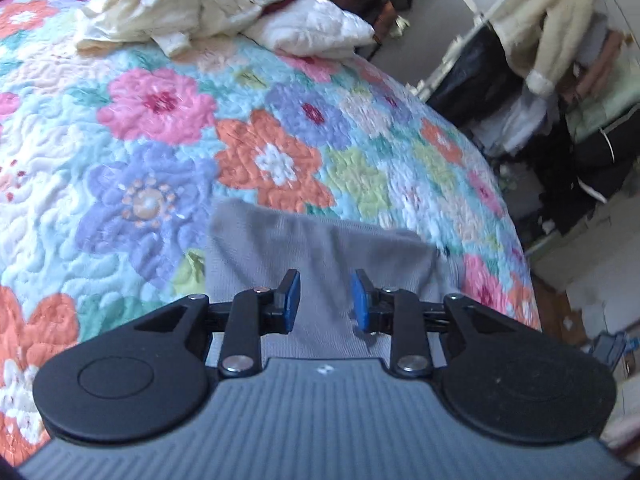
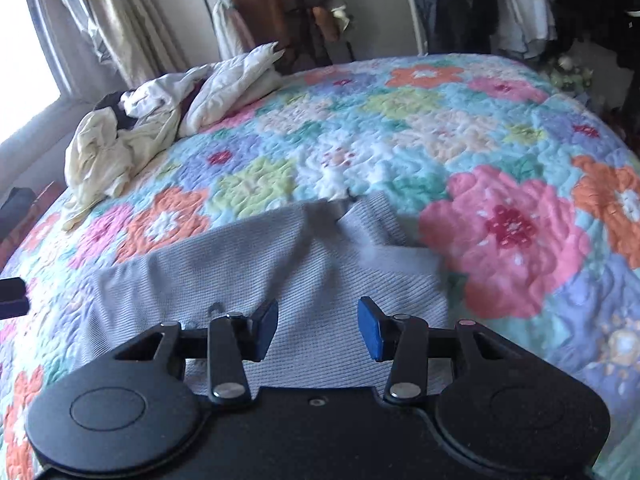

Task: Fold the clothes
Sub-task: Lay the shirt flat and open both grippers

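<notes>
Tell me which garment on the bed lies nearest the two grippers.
The flat grey ribbed-knit garment, directly under both open grippers; the crumpled cream clothes lie far away.

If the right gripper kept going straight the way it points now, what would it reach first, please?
Most likely the grey garment: it lies on the quilt directly past the open right gripper. Depth is hard to judge, so how soon is unclear.

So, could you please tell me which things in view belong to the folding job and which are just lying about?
Part of the job:
- grey garment, spread on the bed
- left tool, open above it
- right tool, open above it

Just lying about:
- floral quilt, the work surface
- cream clothes pile, possibly next in line
- white padded bedding
- hanging clothes rack
</notes>
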The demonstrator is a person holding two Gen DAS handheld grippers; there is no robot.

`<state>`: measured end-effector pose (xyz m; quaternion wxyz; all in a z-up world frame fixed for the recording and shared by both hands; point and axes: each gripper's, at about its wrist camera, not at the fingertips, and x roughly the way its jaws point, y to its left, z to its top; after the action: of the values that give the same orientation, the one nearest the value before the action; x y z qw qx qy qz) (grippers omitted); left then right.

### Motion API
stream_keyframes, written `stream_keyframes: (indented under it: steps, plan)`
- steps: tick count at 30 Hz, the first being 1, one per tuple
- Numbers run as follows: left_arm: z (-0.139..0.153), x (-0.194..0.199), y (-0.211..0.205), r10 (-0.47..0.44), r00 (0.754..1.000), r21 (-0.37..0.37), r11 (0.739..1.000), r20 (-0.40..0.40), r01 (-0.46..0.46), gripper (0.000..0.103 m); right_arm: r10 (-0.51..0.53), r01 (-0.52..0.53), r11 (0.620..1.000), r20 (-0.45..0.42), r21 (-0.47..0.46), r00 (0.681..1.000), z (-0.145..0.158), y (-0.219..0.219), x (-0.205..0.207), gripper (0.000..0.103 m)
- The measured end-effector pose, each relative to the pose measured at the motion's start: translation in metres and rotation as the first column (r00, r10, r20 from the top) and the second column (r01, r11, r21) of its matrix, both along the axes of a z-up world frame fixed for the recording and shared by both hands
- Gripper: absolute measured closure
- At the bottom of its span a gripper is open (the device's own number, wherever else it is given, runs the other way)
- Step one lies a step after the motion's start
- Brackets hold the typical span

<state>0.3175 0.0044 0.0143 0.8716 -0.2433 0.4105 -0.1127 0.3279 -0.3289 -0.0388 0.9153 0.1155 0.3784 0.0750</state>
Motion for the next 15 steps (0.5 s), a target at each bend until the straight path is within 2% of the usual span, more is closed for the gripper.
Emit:
stream_keyframes:
  steps: [2,4,7,10,12,15]
  plan:
    - [-0.018,0.014,-0.021,-0.075,0.996,0.03,0.997,-0.048,0.076,0.076,0.065,-0.065,0.998,-0.031,0.0,0.997,-0.005,0.017,0.002,0.053]
    - [-0.039,0.025,-0.039,-0.113,0.99,0.101,0.987,-0.09,0.122,0.075,0.13,-0.131,0.991,-0.063,-0.011,0.989,-0.011,0.034,0.003,0.051]
    - [-0.072,0.031,-0.048,-0.076,0.984,0.261,0.958,-0.162,0.117,0.075,0.133,-0.145,0.981,-0.096,-0.132,0.987,-0.024,0.046,0.004,0.051]
    - [-0.083,0.018,-0.039,-0.108,0.988,0.274,0.952,-0.107,0.133,0.075,0.087,-0.106,0.971,-0.098,-0.214,0.991,-0.029,0.036,0.002,0.051]
    - [-0.083,0.01,-0.035,-0.112,0.989,0.299,0.944,-0.096,0.136,0.075,0.052,-0.072,0.975,-0.103,-0.209,0.993,-0.029,0.026,0.0,0.051]
    - [-0.077,0.004,-0.029,-0.095,0.991,0.301,0.946,-0.099,0.121,0.075,-0.039,0.015,0.972,-0.1,-0.234,0.994,-0.025,0.011,-0.007,0.051]
